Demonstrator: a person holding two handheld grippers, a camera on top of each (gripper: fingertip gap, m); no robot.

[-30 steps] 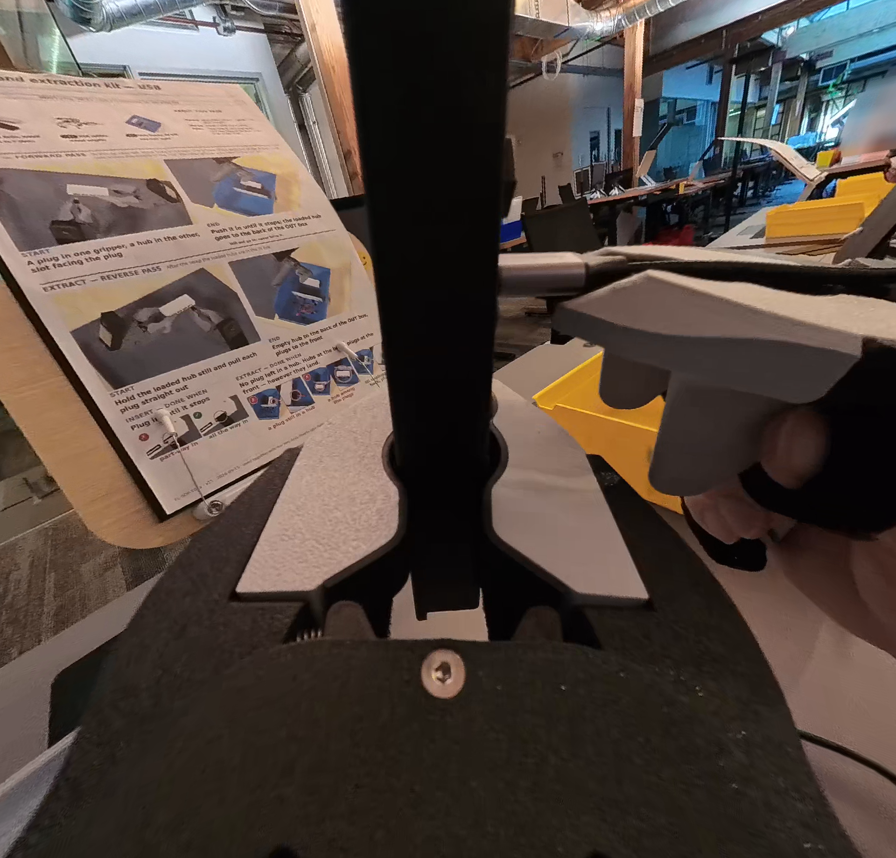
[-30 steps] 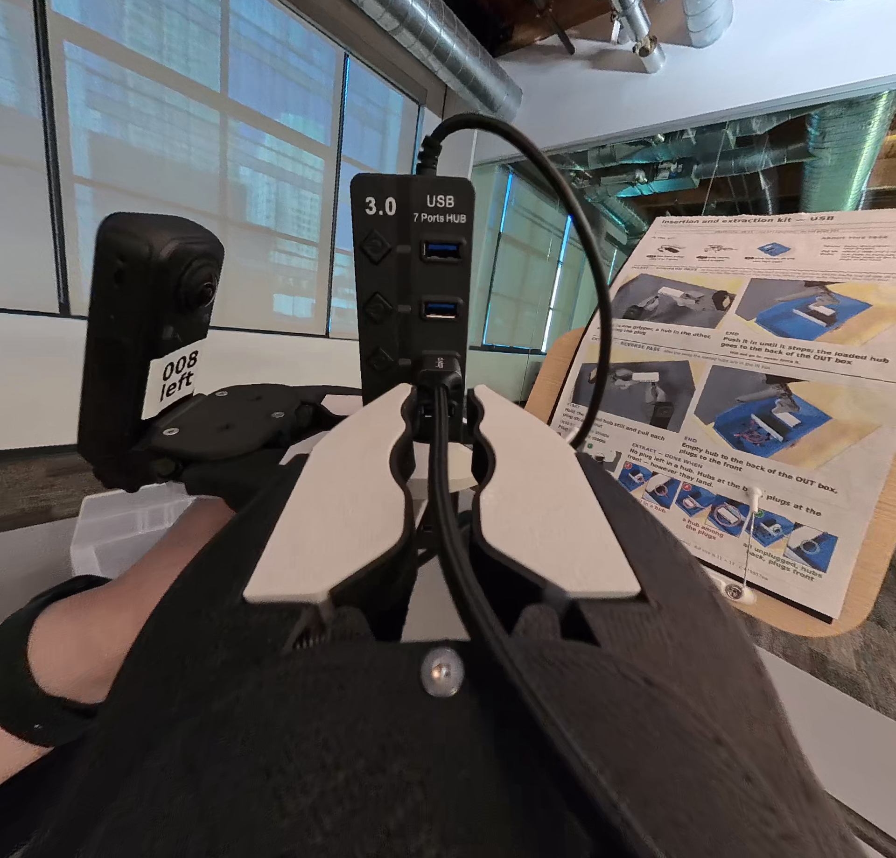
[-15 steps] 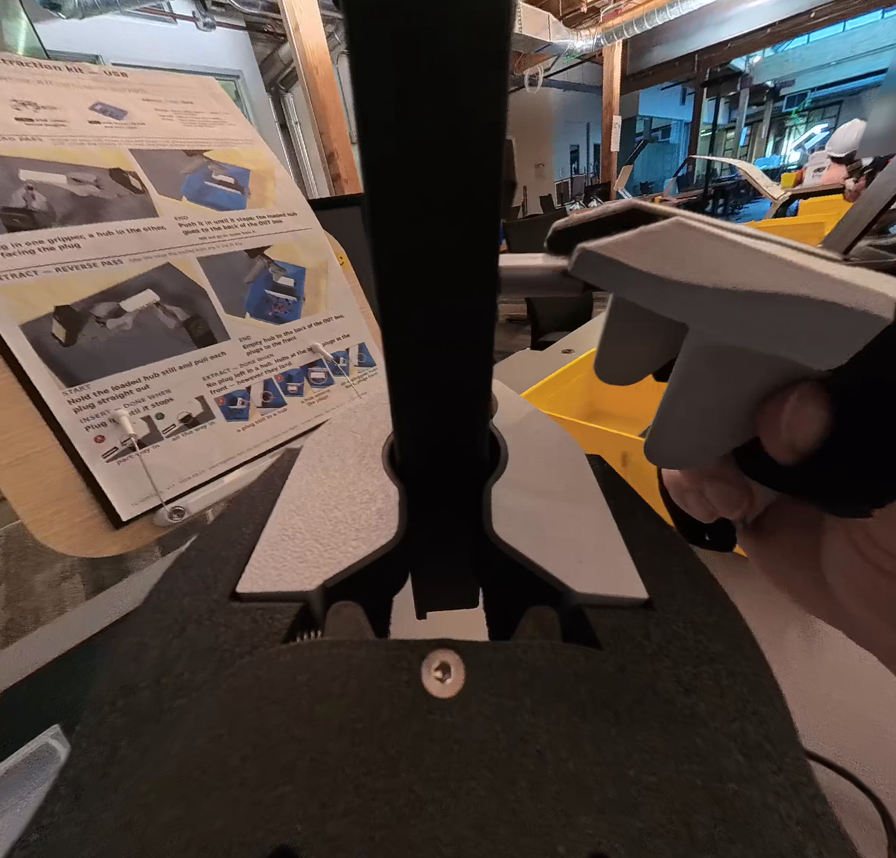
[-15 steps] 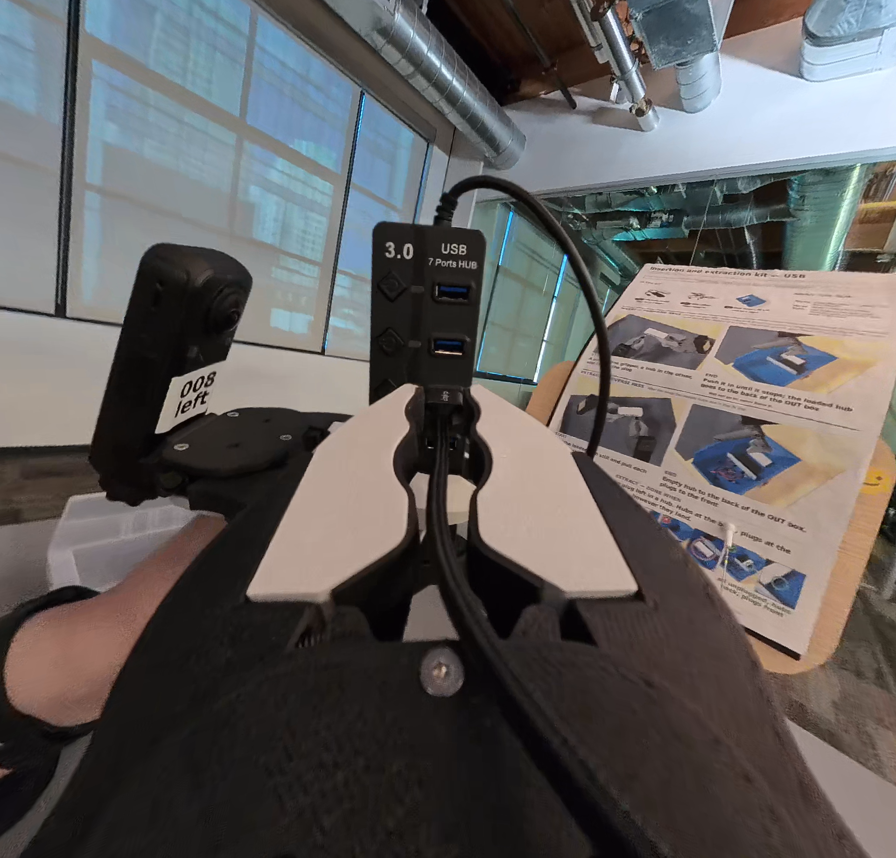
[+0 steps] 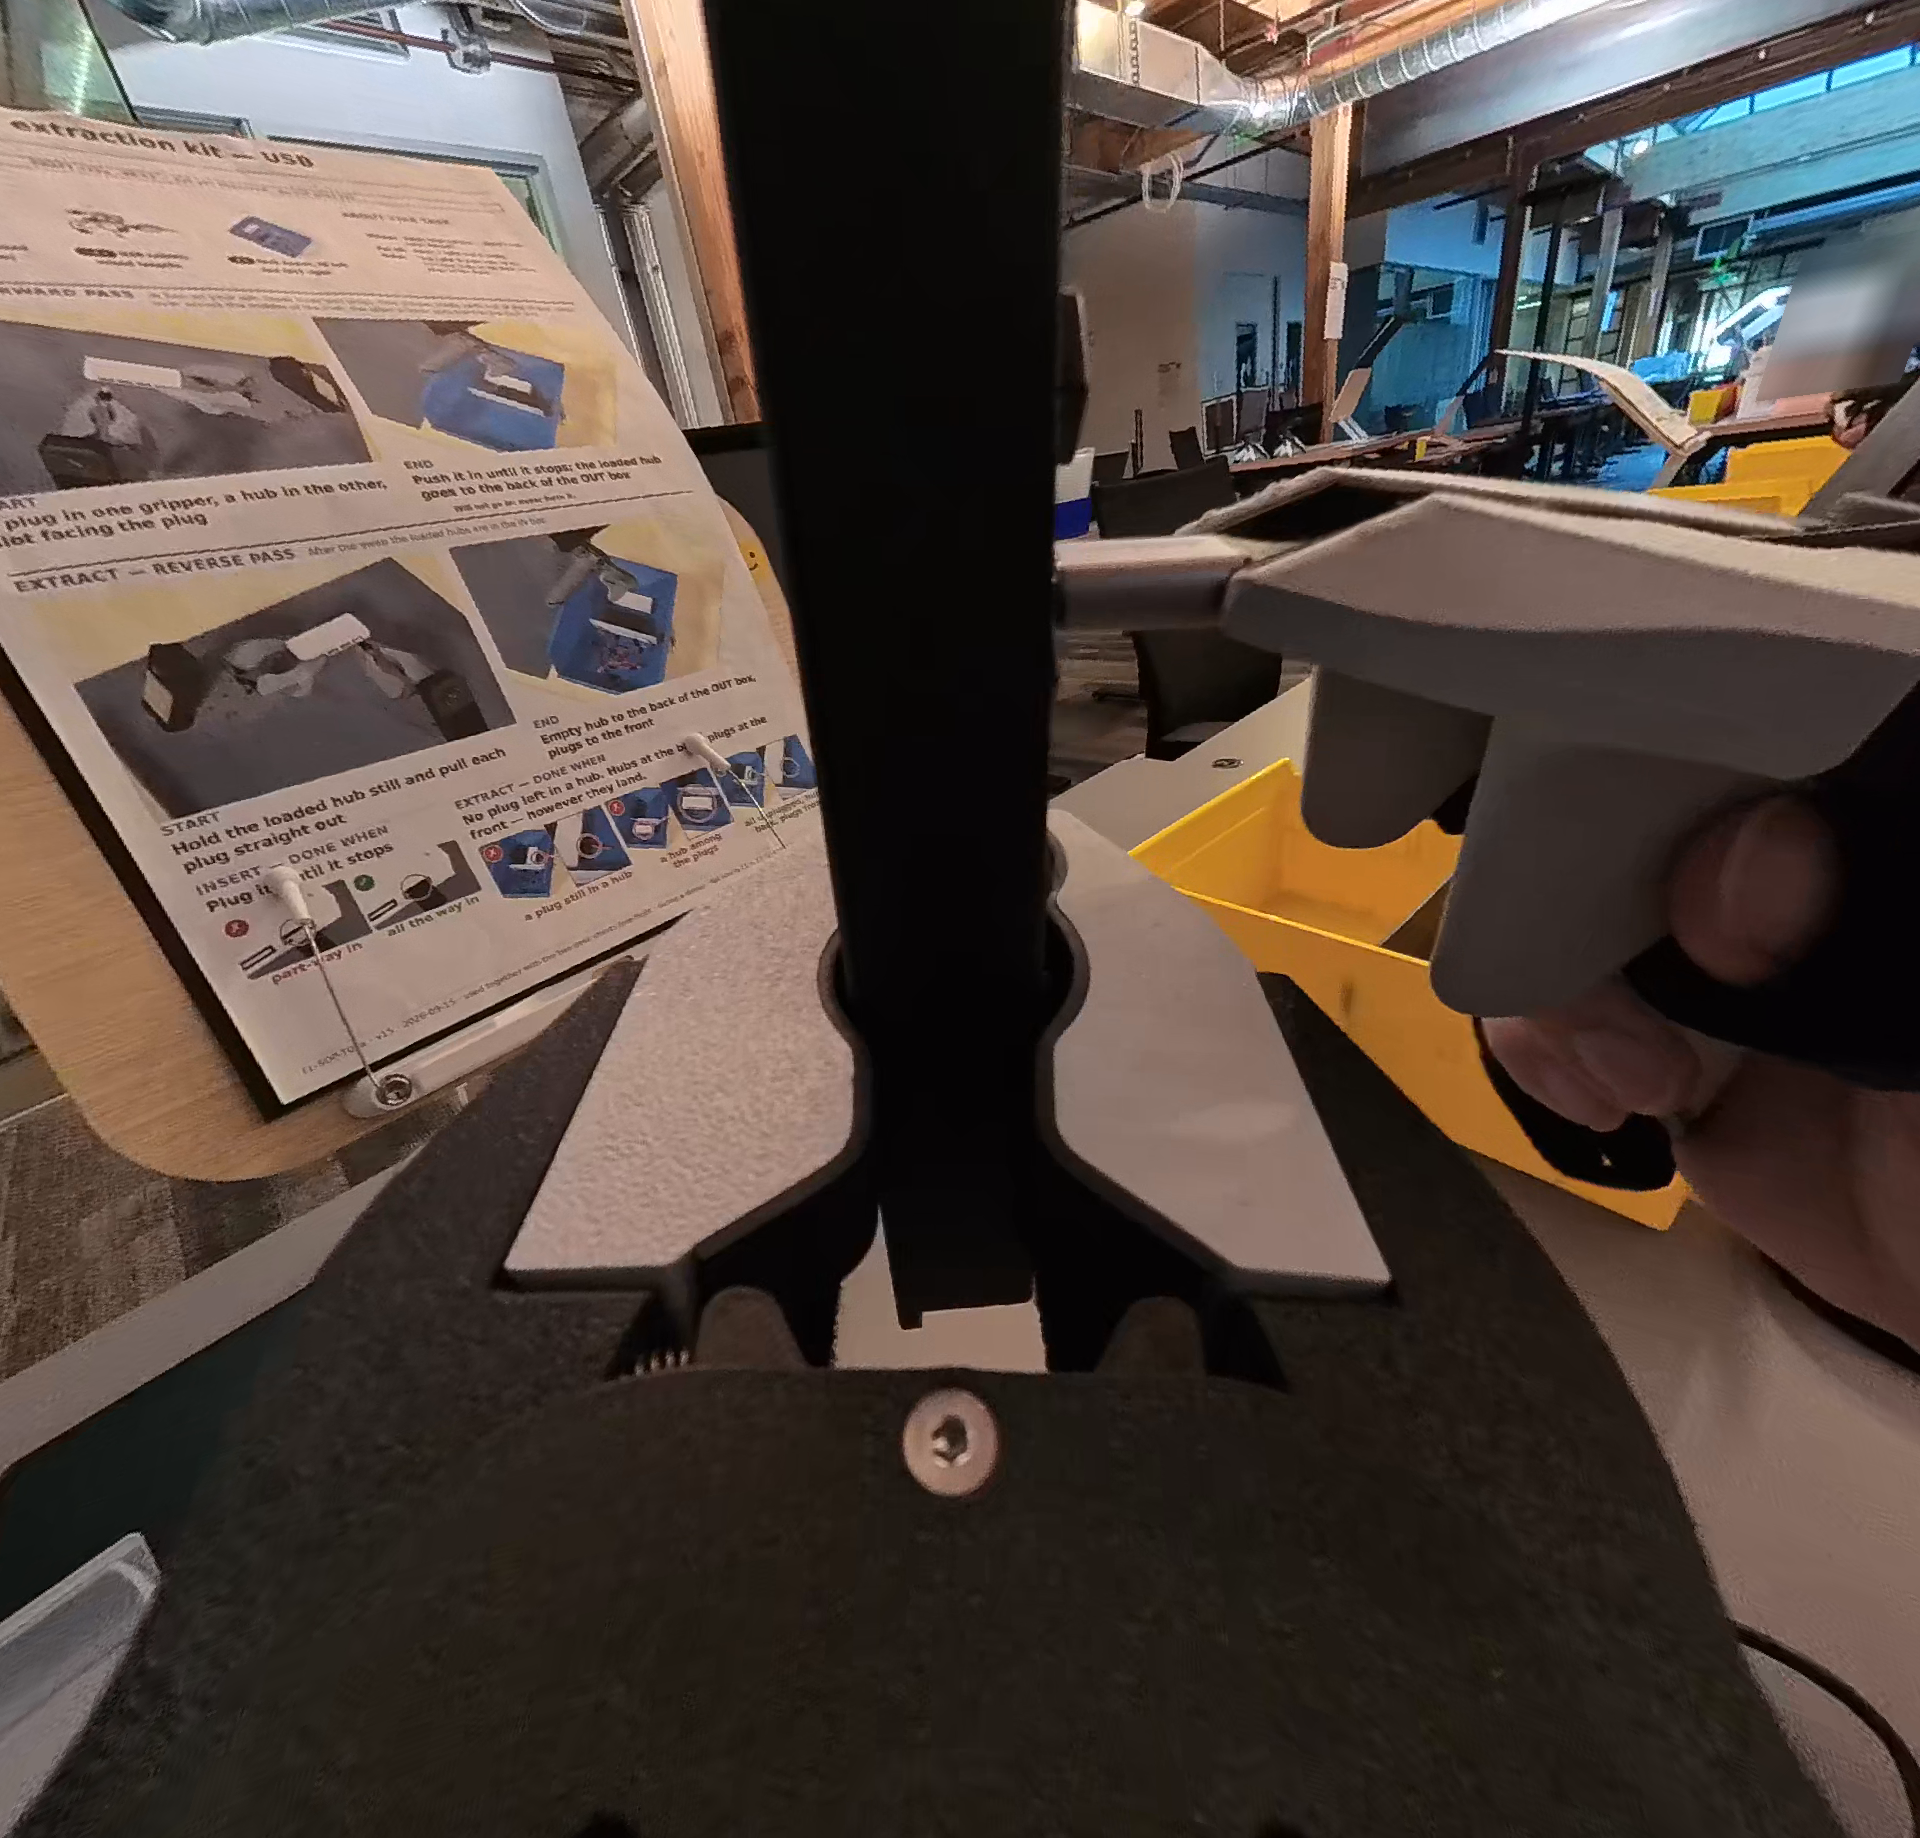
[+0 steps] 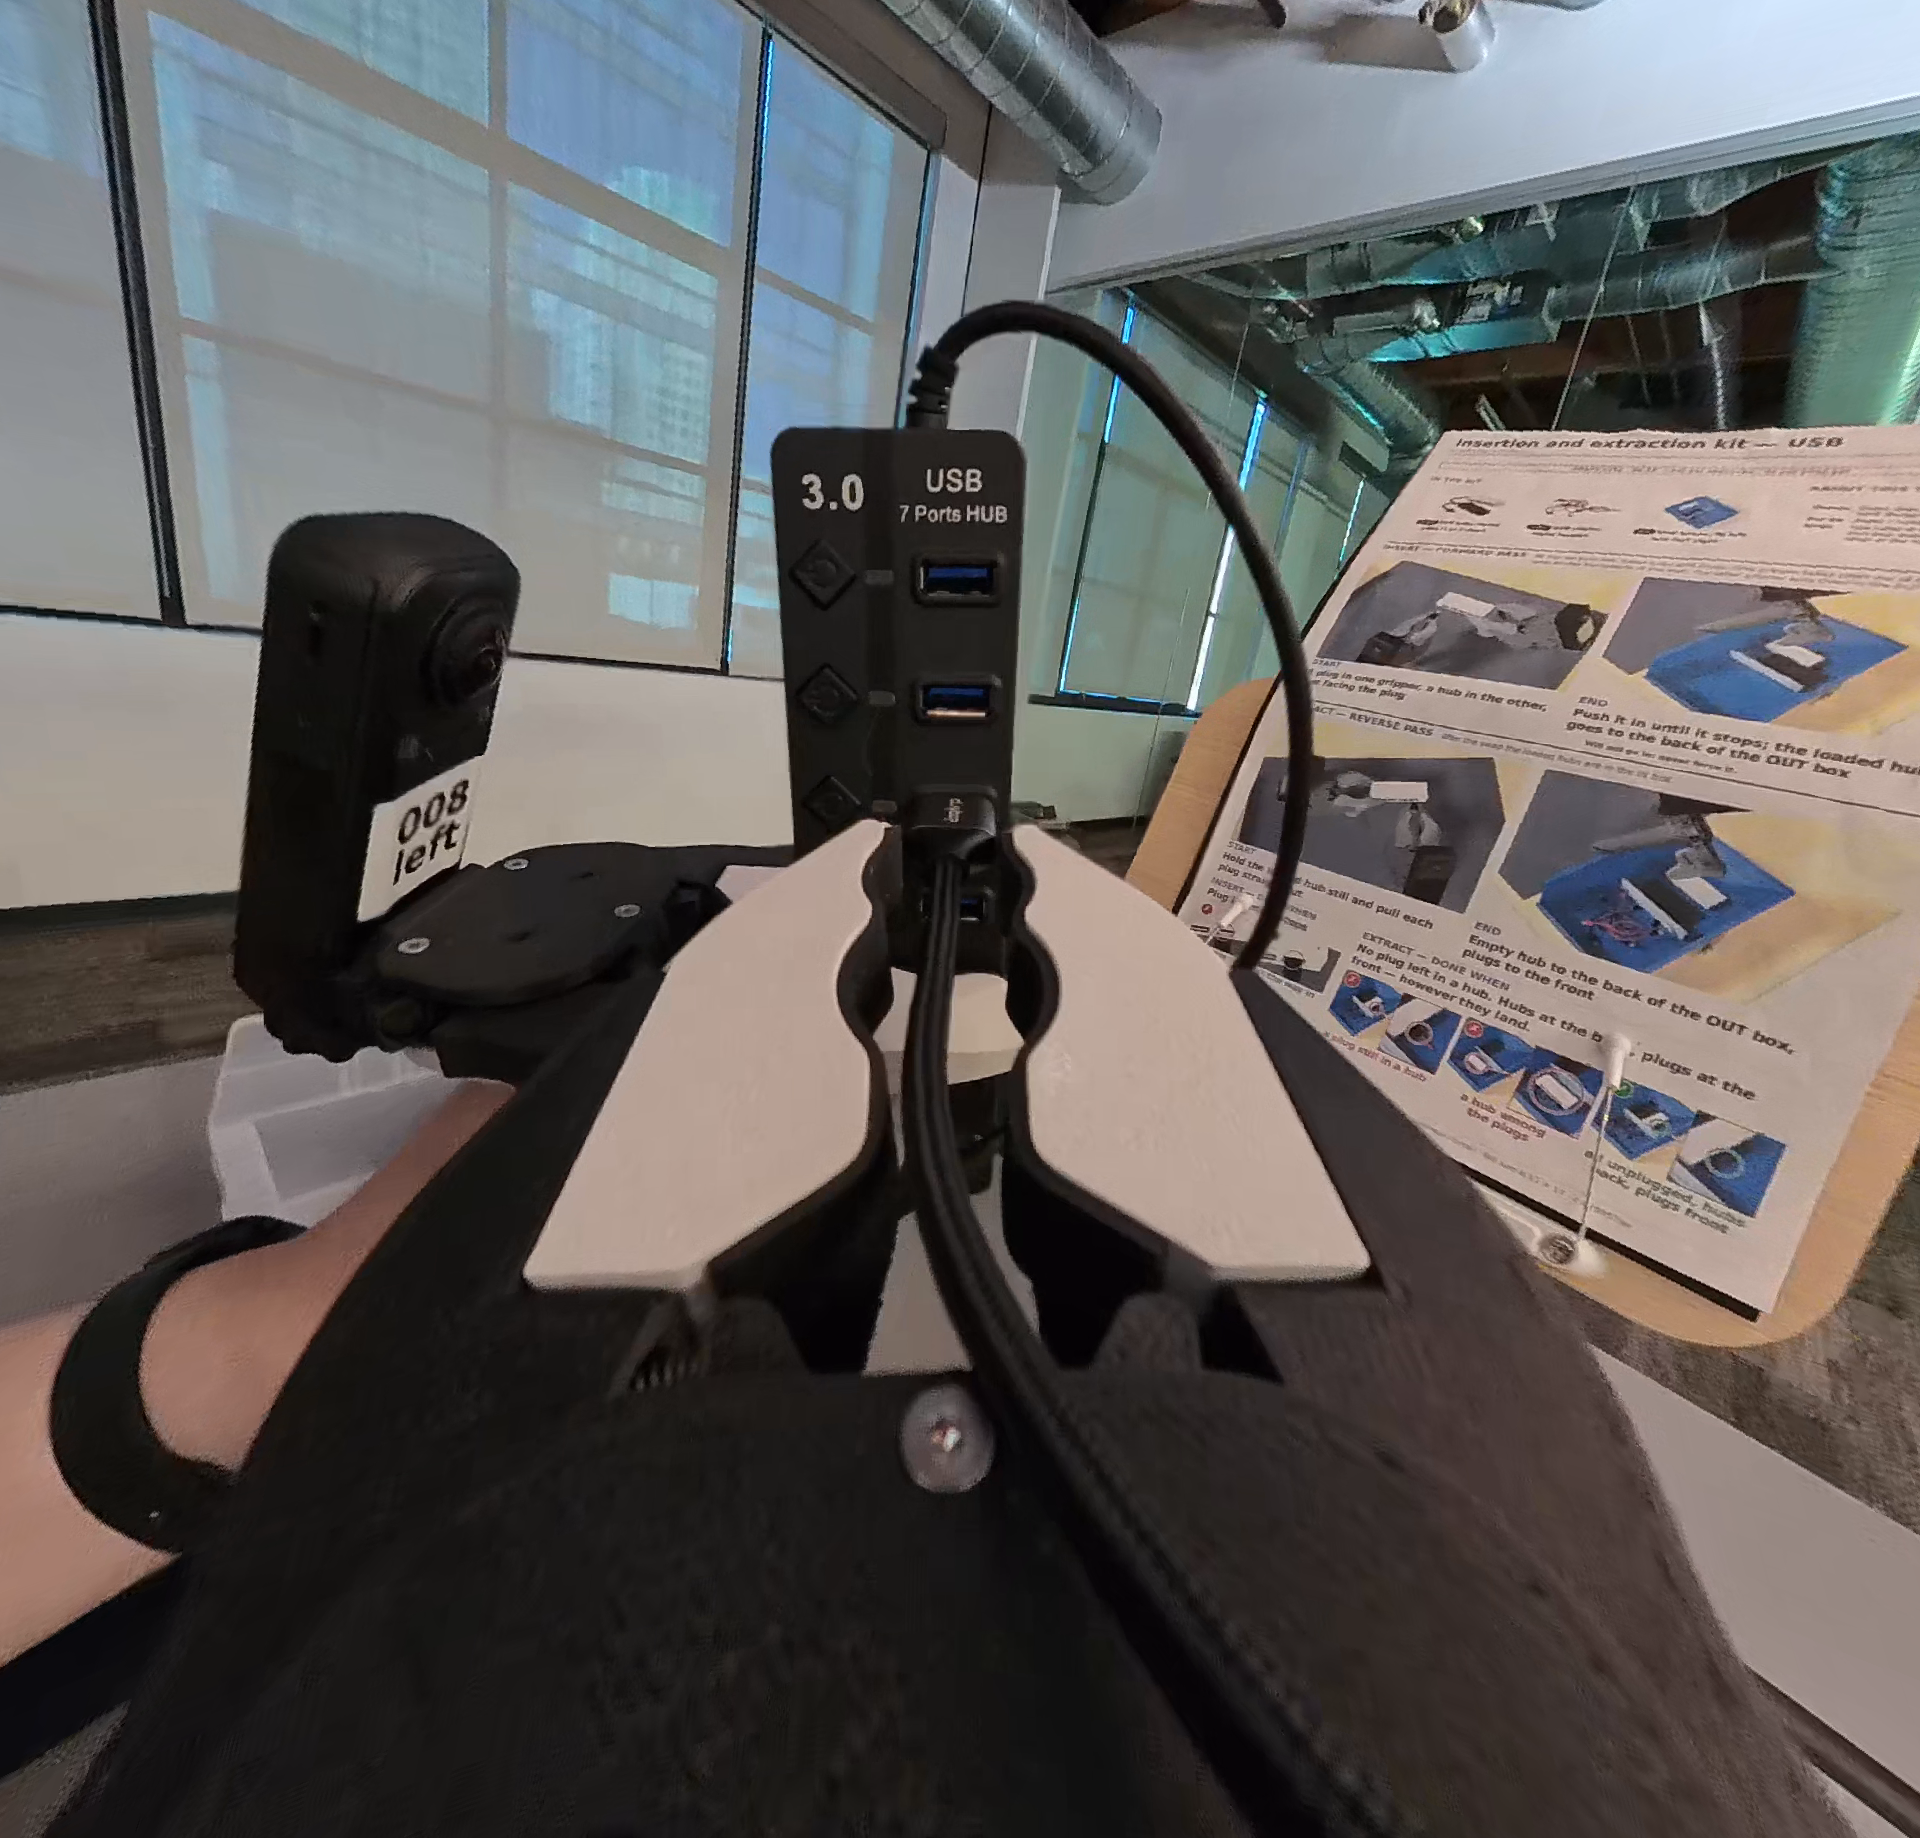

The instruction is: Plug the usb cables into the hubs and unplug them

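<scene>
My left gripper (image 5: 951, 915) is shut on a black USB hub (image 5: 904, 438) and holds it upright; here I see only its dark side. In the right wrist view the hub (image 6: 894, 541) faces me, with two empty blue ports at the top. My right gripper (image 6: 948, 838) is shut on a black USB plug (image 6: 951, 814) that sits at the third port. The plug's cable (image 6: 935, 1061) runs back between the fingers. The hub's own cable (image 6: 1262, 593) loops over to the right. In the left wrist view the plug's silver metal (image 5: 1132, 583) shows between the hub and the right gripper (image 5: 1299, 583).
A printed instruction sheet on a wooden board (image 5: 312, 645) leans behind the hub; it also shows in the right wrist view (image 6: 1558, 853). A yellow bin (image 5: 1299, 905) stands under the right gripper. A clear plastic box (image 6: 291, 1113) lies under the left hand on the grey table (image 5: 1766, 1476). My hands' fingertips stand some 6 cm from each other.
Both hands have shifted and tilted a little, so the sheet moves in both views. The hub stays gripped, and the plug stays at the third port.
</scene>
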